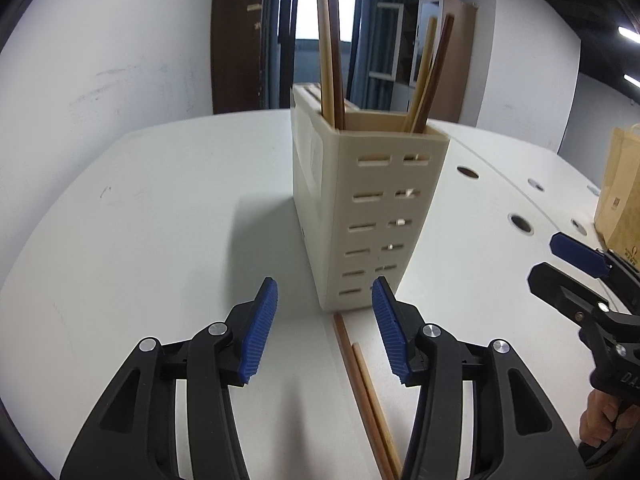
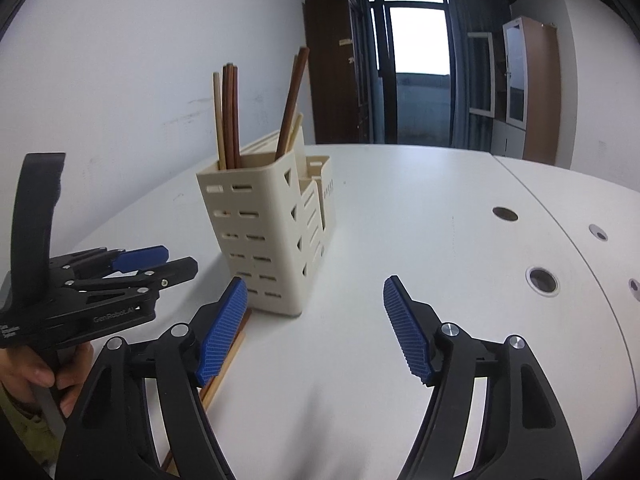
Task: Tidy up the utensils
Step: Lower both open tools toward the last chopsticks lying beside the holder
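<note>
A cream slotted utensil holder [image 1: 360,200] [image 2: 272,232] stands on the white table [image 1: 160,220]. Several wooden chopsticks [image 1: 330,60] [image 2: 230,116] stand upright in it. A pair of loose chopsticks [image 1: 366,392] [image 2: 224,364] lies flat on the table in front of the holder. My left gripper [image 1: 326,284] [image 2: 180,261] is open just before the holder's near corner, above the loose pair's far ends, with nothing between its pads. My right gripper [image 2: 316,284] [image 1: 544,260] is open wider, to the right of the holder; its left finger hides part of the loose pair.
A brown paper bag [image 1: 620,200] stands at the table's right edge. Round cable holes [image 1: 520,222] [image 2: 542,280] dot the table's right half. A white wall runs along the left, close behind the holder. A person's hand [image 2: 36,368] holds the left gripper's handle.
</note>
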The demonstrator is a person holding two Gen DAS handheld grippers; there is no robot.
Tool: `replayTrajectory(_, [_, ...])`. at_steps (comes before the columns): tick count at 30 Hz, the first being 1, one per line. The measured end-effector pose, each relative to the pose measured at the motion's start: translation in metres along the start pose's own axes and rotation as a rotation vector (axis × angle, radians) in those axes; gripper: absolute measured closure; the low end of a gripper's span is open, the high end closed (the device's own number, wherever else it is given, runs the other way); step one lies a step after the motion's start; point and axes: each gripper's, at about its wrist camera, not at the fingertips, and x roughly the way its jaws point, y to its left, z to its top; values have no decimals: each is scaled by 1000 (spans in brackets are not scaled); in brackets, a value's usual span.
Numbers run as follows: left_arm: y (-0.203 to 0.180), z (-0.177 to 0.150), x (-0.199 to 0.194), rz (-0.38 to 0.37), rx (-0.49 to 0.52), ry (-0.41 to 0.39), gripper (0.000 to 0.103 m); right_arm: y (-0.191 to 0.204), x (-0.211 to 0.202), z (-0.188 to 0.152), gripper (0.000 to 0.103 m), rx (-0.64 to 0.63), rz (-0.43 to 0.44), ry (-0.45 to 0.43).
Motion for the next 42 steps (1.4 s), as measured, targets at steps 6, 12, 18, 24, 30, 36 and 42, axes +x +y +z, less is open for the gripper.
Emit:
replayTrajectory(6, [-4, -7, 24, 2, 7, 117, 53, -5, 4, -7, 28, -1, -16, 59])
replayTrajectory(12, [1, -9, 48, -3, -20, 234, 53, -11, 9, -9, 28, 13, -27, 92])
replayTrajectory(18, [4, -10, 64, -5, -49, 279, 55, -10, 11, -10, 28, 4, -24, 100])
replayTrajectory(24, [5, -15, 73, -3, -54, 314, 62, -14, 9, -8, 28, 8, -30, 98])
replayTrajectory(30, [3, -17, 79, 5, -45, 331, 64, -15, 11, -9, 28, 10, -33, 104])
replayTrajectory(36, [3, -15, 86, 25, -20, 347, 76, -14, 12, -9, 28, 2, -31, 112])
replayTrajectory(42, [3, -15, 84, 36, 0, 346, 88, -17, 10, -8, 28, 5, -37, 112])
